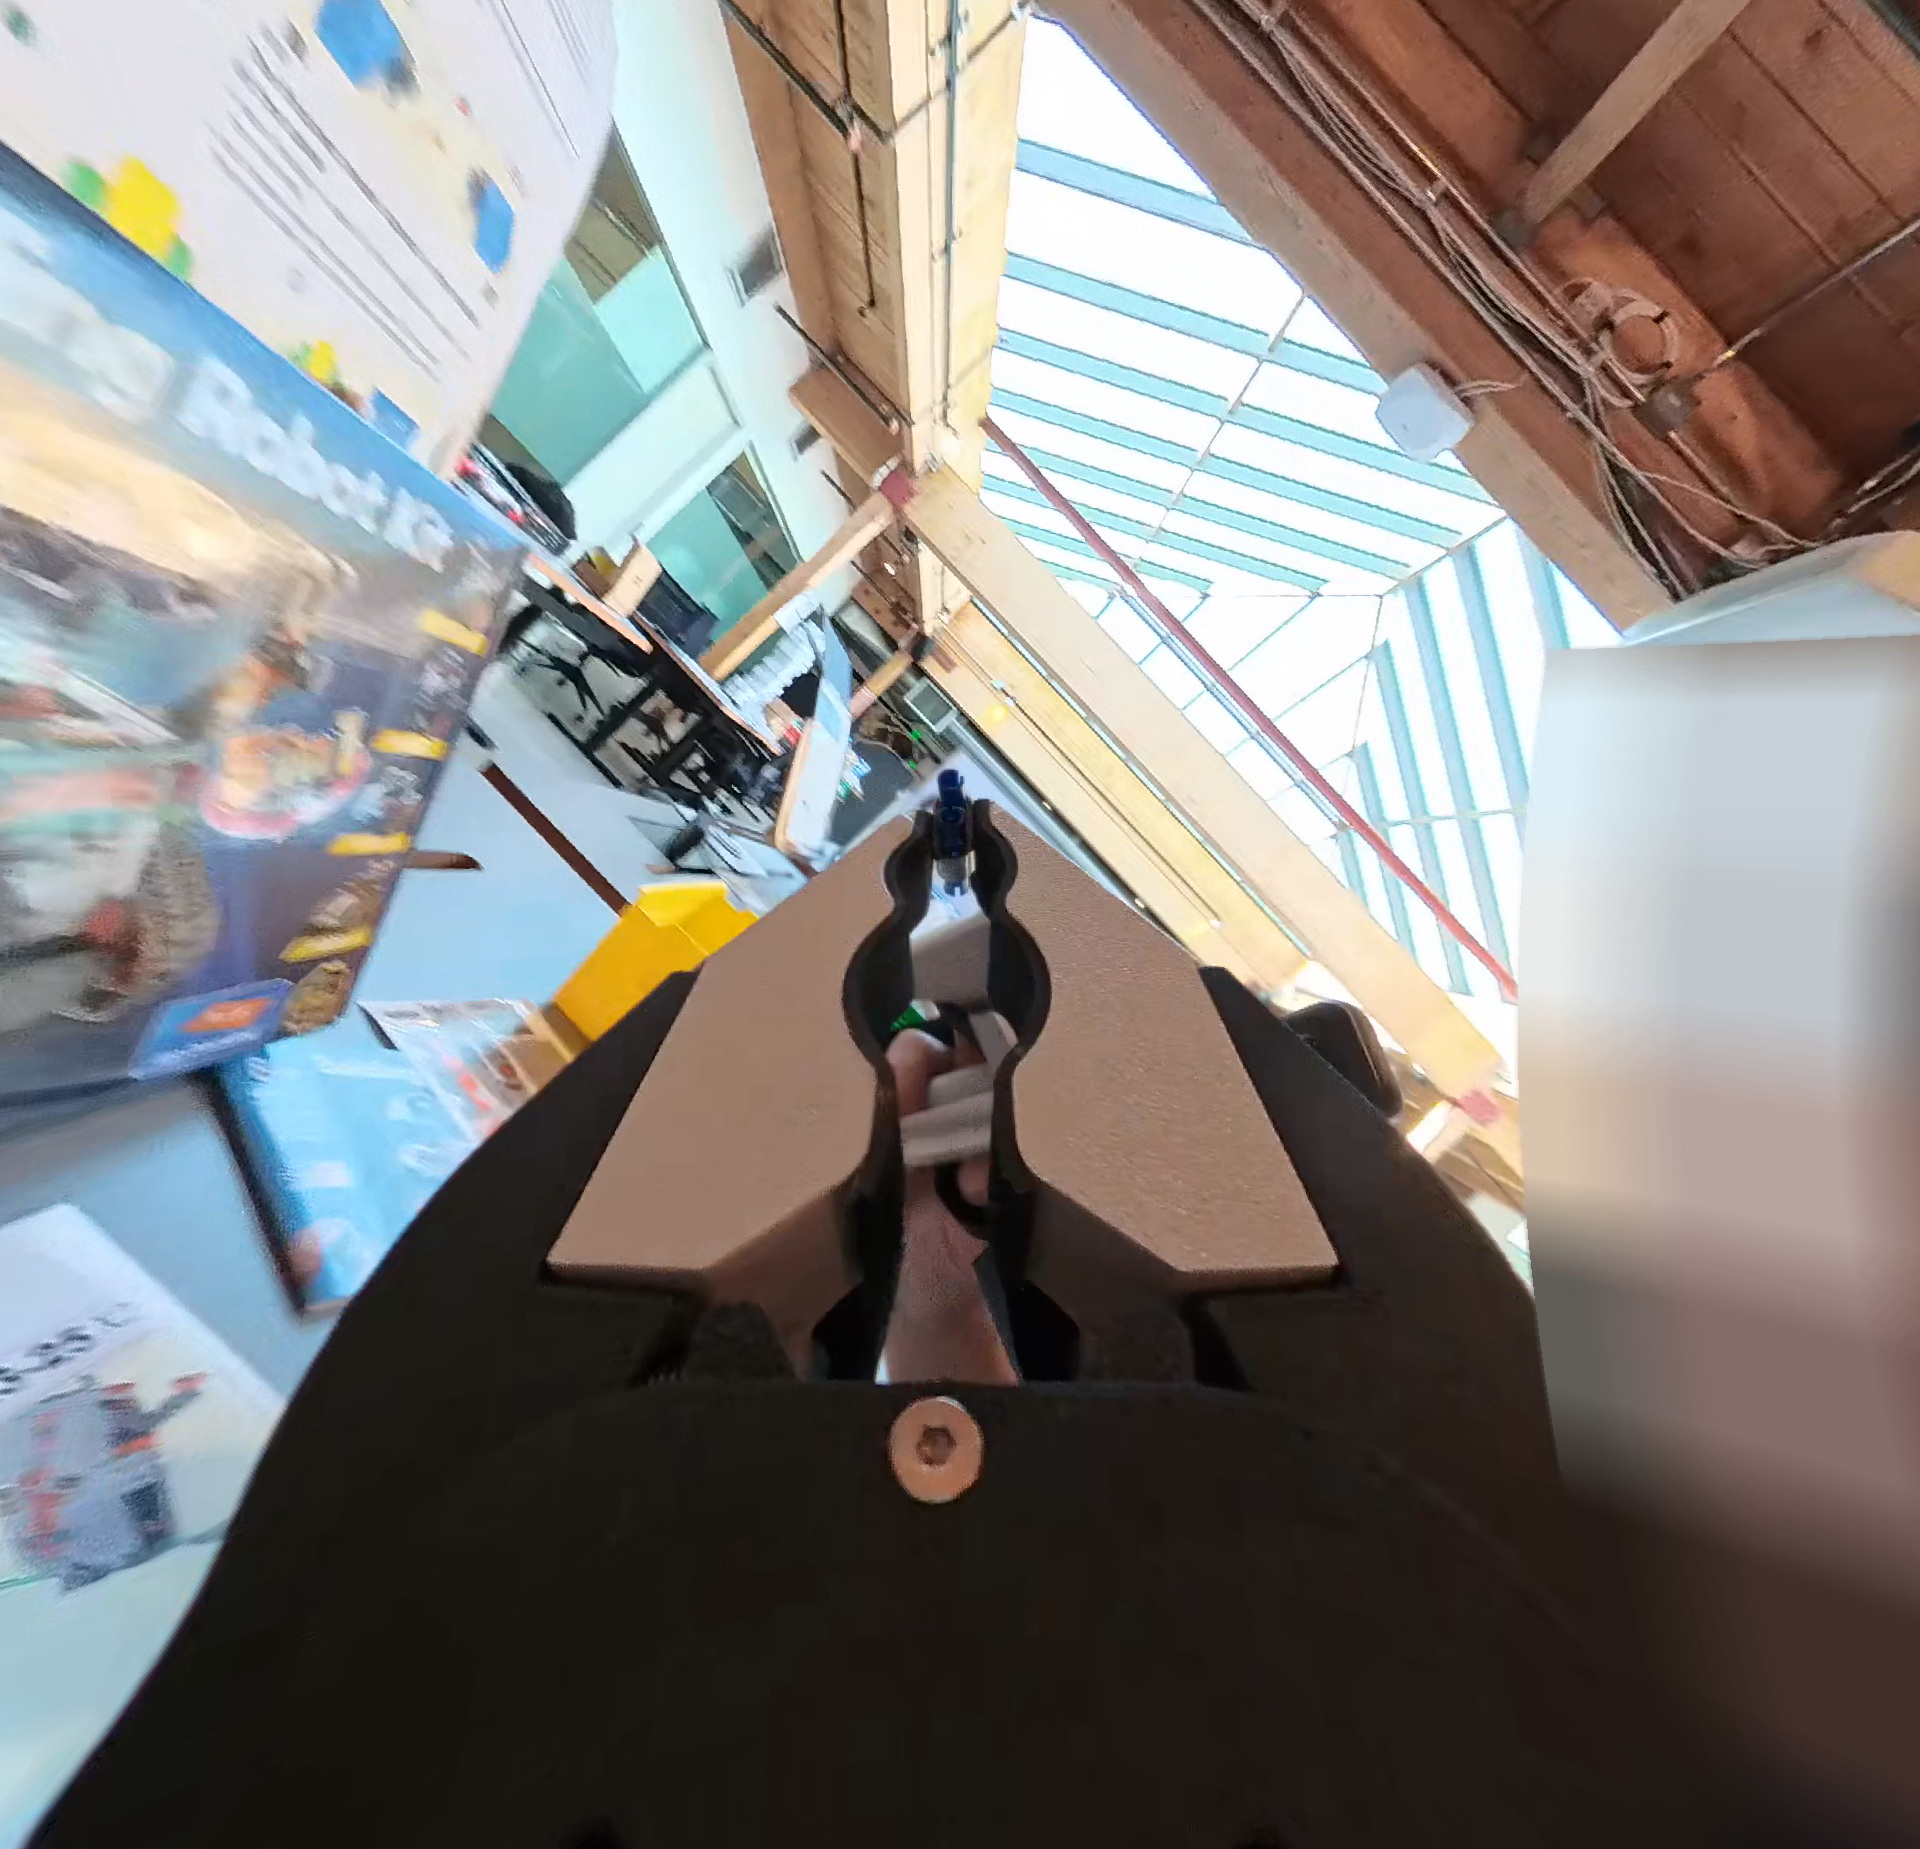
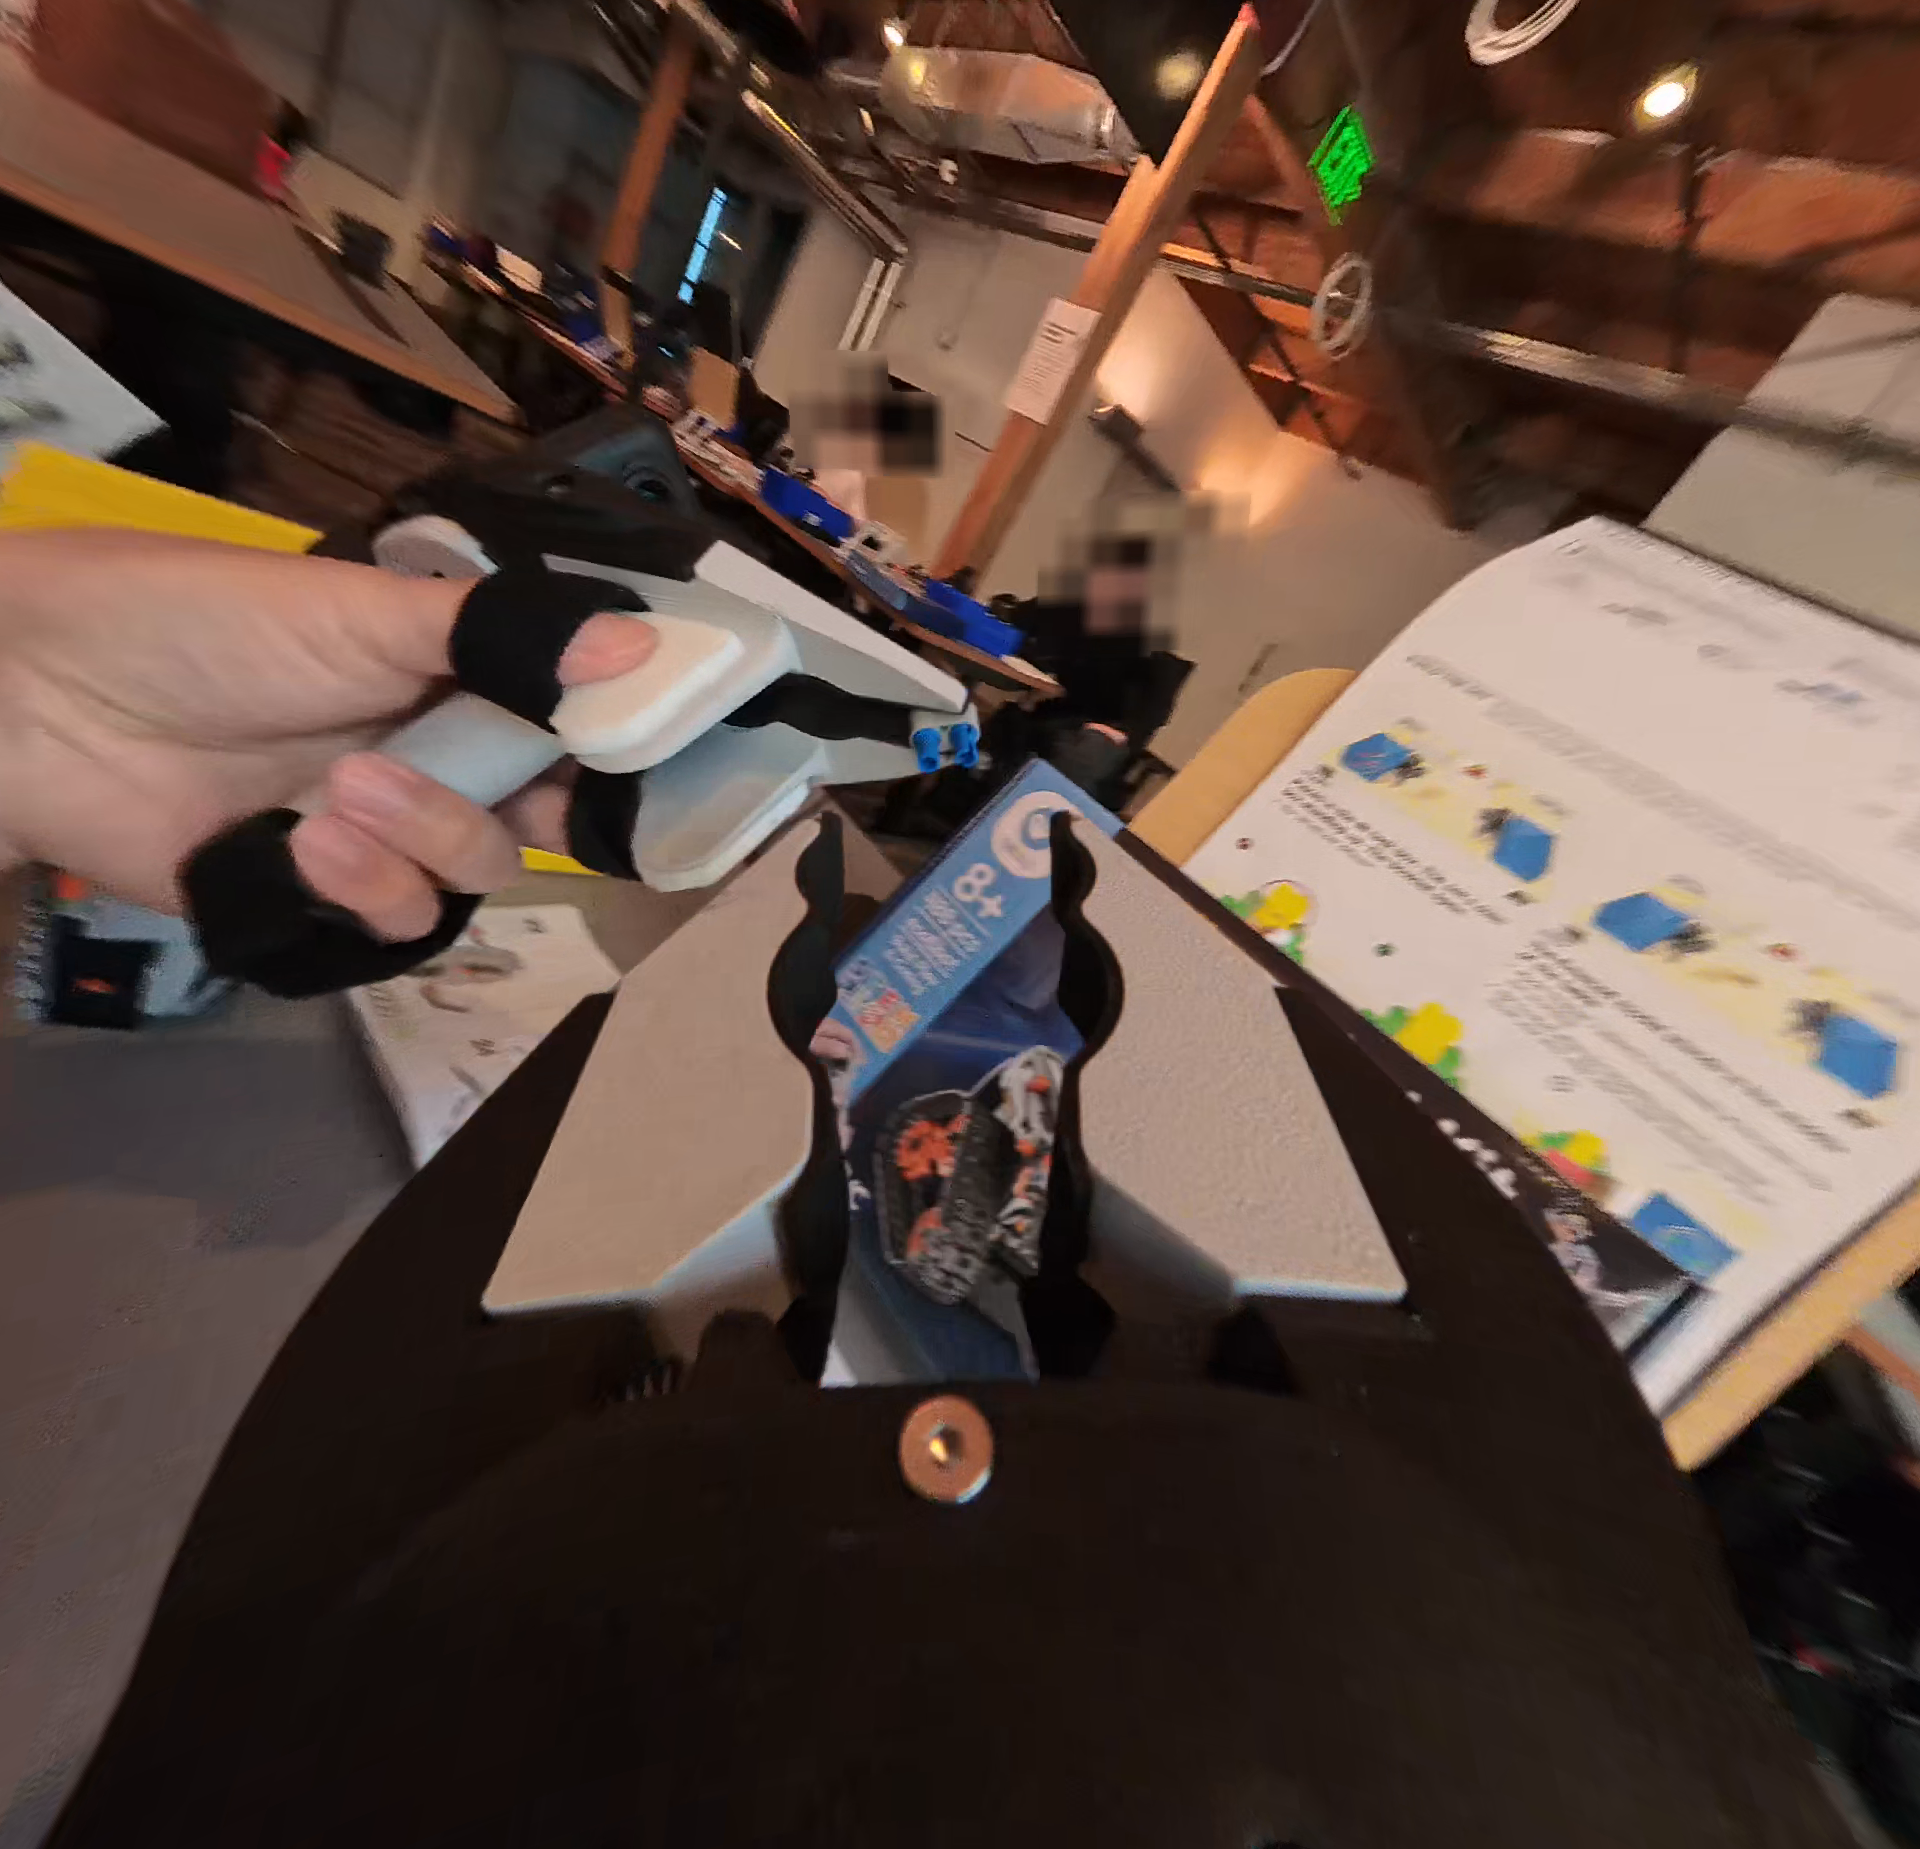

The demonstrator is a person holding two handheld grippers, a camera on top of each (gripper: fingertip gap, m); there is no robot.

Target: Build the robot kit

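- Pin (image 1: 948, 831): a small blue connector, pinched at the very tips of the left gripper (image 1: 951, 869), jaws pressed together on it. In the right wrist view the same pin (image 2: 943, 746) sticks out sideways past the tips of the left gripper (image 2: 914, 734), raised in the air above the table.
- Hand (image 2: 239, 719) in a fingerless black glove squeezes the left gripper's grey trigger.
- Right gripper (image 2: 940, 864) is spread and holds nothing; between its fingers shows a blue box (image 2: 951, 1061) standing on the table beyond, not touched.
- Booklet (image 2: 1538, 926), open on a slanted board at the table's right edge, lies just beside the right gripper.
- Yellow bin (image 1: 649, 942) sits near the table's far edge, in front of the left gripper; a big picture box (image 1: 208, 656) stands at the left.
- Risk, as I judge it: the pin is held by little more than its end, so a slackened squeeze or a knock against the right gripper could twist it or drop it among the clutter below, where it would be hard to find.
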